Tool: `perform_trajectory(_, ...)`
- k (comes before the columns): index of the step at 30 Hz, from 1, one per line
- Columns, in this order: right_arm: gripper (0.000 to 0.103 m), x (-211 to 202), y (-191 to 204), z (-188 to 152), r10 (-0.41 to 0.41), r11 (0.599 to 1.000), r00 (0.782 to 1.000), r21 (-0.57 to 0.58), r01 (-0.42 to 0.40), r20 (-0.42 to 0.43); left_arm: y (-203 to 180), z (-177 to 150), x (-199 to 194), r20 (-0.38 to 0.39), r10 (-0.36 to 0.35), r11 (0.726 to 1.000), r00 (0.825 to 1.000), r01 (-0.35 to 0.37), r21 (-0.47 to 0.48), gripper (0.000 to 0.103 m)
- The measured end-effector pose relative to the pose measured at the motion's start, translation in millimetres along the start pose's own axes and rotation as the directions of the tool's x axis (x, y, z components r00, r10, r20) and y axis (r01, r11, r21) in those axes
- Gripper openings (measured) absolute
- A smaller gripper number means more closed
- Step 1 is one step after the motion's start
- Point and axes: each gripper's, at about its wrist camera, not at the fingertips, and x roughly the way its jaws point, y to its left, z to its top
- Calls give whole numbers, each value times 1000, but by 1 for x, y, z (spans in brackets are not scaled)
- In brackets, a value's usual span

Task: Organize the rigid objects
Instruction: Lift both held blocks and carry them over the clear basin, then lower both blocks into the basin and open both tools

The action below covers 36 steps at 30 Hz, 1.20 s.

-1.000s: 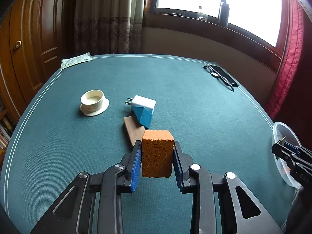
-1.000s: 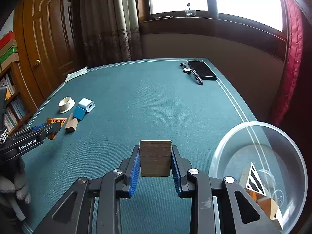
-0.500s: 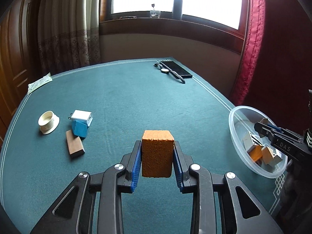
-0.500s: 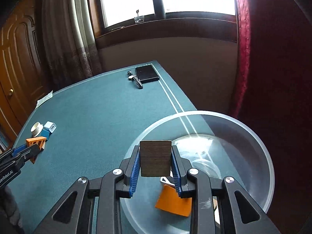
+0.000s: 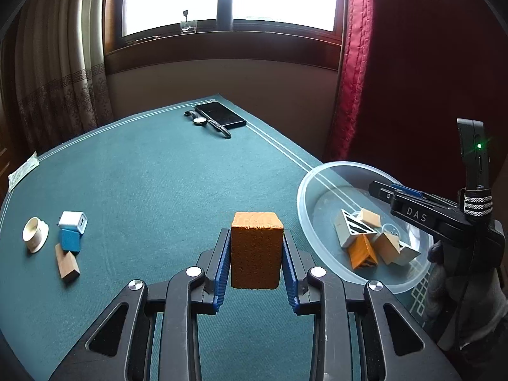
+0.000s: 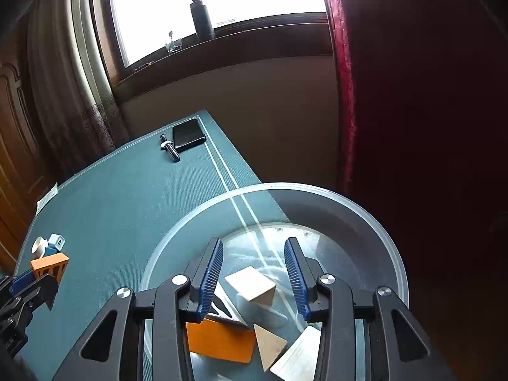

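a green-covered table (image 5: pixel 165 190) fills both views. at its right edge a clear plastic bowl (image 6: pixel 374 219) is seen, and several blocks are held in it: a flat orange block (image 6: pixel 219 341), a pale cube (image 6: pixel 252 287) lying below the right gripper, a pale wedge (image 6: pixel 270 346), a white block at the lower rim (image 6: pixel 298 358), and a piece with black and white stripes (image 5: pixel 354 228), mostly hidden in the right wrist view.

the right gripper (image 6: pixel 254 277) is held over the bowl with its blue pads parted; its jaws have just been opening, and nothing is pressed between them, the pale cube being seen loose in the bowl beneath.

the left gripper (image 5: pixel 256 262) is closed on an orange block (image 5: pixel 256 250), which is carried upright between the blue pads above the table, left of the bowl and apart from it.

at the table's far corner a black phone (image 5: pixel 220 114) is laid with a wristwatch (image 5: pixel 206 122) just beside it. on the left side a white round dish (image 5: pixel 35 233), a white charger (image 5: pixel 73 220), a blue cube (image 5: pixel 70 239) and a brown wooden block (image 5: pixel 67 265) are clustered, the cube touching the charger and the brown block.
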Motion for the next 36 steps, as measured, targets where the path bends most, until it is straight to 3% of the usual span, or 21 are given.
perform_trajectory(14,44,-10,-6,2,-37,999,998,14,36,47,-51,15,22,-23,-116,988,993,118,102,31)
perform_trajectory(26,48,-18,-23,6,-81,995,993,73,75,85,-84,25,47,-32,-216,967,976,218,130,32)
perform_trajectory(27,48,-19,-24,6,-84,994,993,76,78,86,-85,26,48,-28,-223,966,974,225,127,33)
perform_trajectory(29,48,-19,-28,6,-100,991,991,93,91,90,-83,26,51,-32,-235,965,972,237,115,55)
perform_trajectory(31,50,-20,-29,6,-104,990,990,100,95,92,-78,24,51,-11,-223,970,975,223,93,66)
perform_trajectory(36,51,-20,-32,6,-109,989,989,115,98,95,-66,23,55,-20,-202,977,979,203,64,66)
